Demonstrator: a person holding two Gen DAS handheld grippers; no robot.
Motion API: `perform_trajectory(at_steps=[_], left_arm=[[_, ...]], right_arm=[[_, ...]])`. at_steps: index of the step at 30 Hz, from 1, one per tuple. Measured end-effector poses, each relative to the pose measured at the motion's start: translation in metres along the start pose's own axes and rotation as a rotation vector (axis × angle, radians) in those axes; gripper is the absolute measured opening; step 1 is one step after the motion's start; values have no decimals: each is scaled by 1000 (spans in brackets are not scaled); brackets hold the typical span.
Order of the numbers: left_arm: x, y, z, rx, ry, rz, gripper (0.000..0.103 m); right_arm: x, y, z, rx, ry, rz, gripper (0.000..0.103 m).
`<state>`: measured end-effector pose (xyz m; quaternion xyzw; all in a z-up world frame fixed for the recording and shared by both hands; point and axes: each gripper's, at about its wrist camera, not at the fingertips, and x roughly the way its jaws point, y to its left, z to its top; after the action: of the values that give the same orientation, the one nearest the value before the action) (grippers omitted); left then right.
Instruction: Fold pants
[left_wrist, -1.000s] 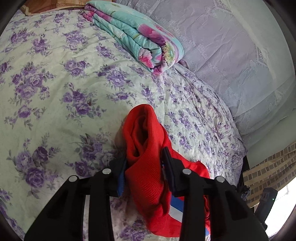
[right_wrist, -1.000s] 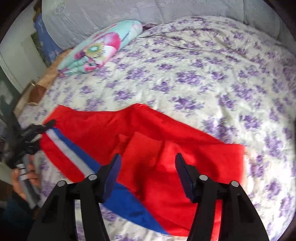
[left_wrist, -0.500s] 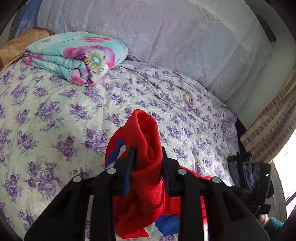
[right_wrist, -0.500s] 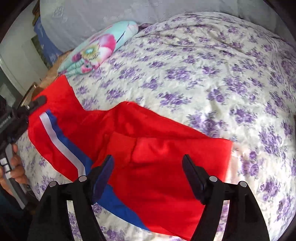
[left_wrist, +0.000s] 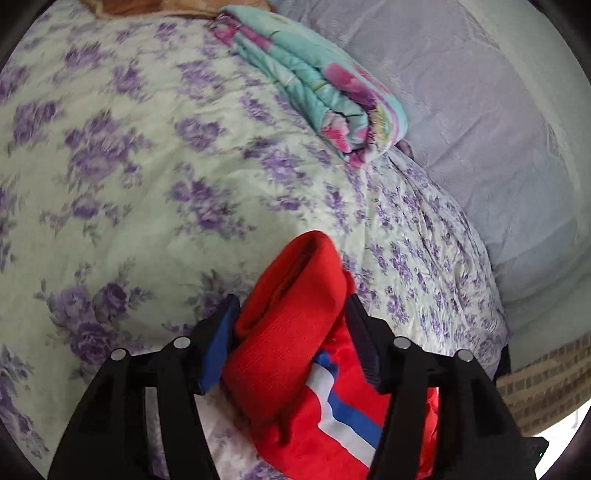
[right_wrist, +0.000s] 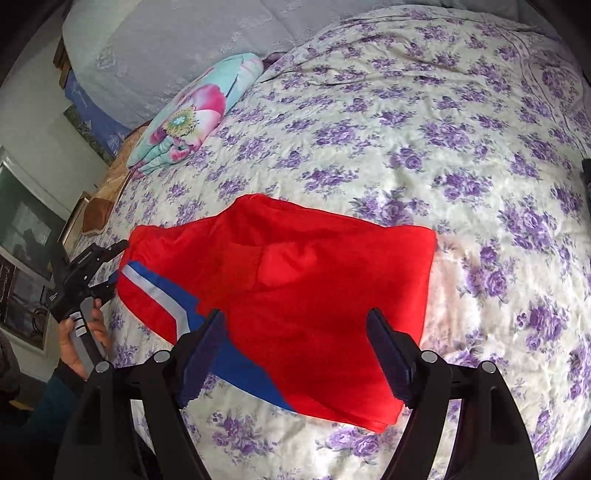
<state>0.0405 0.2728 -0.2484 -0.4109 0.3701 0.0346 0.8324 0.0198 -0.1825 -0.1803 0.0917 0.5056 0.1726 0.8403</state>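
One bed (right_wrist: 424, 122) is filling both views, its quilted cover printed with purple flowers. One grey lace-patterned headboard cloth (left_wrist: 491, 122) is running along the far side of it. One folded blanket (left_wrist: 317, 92), turquoise with pink flowers, is lying near the head end, well apart from the pants. One pair of red pants (right_wrist: 295, 291) with a blue and white side stripe is lying partly folded on the cover near the bed's near edge.

Two grippers are showing. The right gripper (right_wrist: 295, 354) is hovering over the red cloth with its jaws standing wide, having just been opening, and nothing is pressed between the pads. The left gripper (left_wrist: 290, 341) is sitting at the pants' end; its jaws have just been opening, and a bunched red fold is standing between them, touching the blue pad on one side and loose from the other. One hand (right_wrist: 79, 332) in a dark sleeve is holding that left gripper.

A brick-patterned wall (left_wrist: 535, 387) is showing past the bed's corner, and framed pictures (right_wrist: 26, 236) are hanging on a pale wall.
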Motion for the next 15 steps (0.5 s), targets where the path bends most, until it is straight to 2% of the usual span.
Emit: perform_trajectory(at_steps=[2,4,5,8,11,15], left_arm=[[4,0,-3,11,-13,-2,57],[8,-15,-5,91,-7,20,55],[11,-24,-6,141,9,30,38],[13,-45,-6,241,38,47,27],[7,-54,-4,286,43,79,25],[6,-86,-16,465,19,236,25]], right_arm=[[5,15,2,-64,17,-11,79],[11,28,3,-115,24,-28,79],[14,32,4,-125,27,-33,79],[21,38,8,-106,35,-12,79],[25,43,11,-104,33,-7,79],[38,53,13,-151,55,-46,79]])
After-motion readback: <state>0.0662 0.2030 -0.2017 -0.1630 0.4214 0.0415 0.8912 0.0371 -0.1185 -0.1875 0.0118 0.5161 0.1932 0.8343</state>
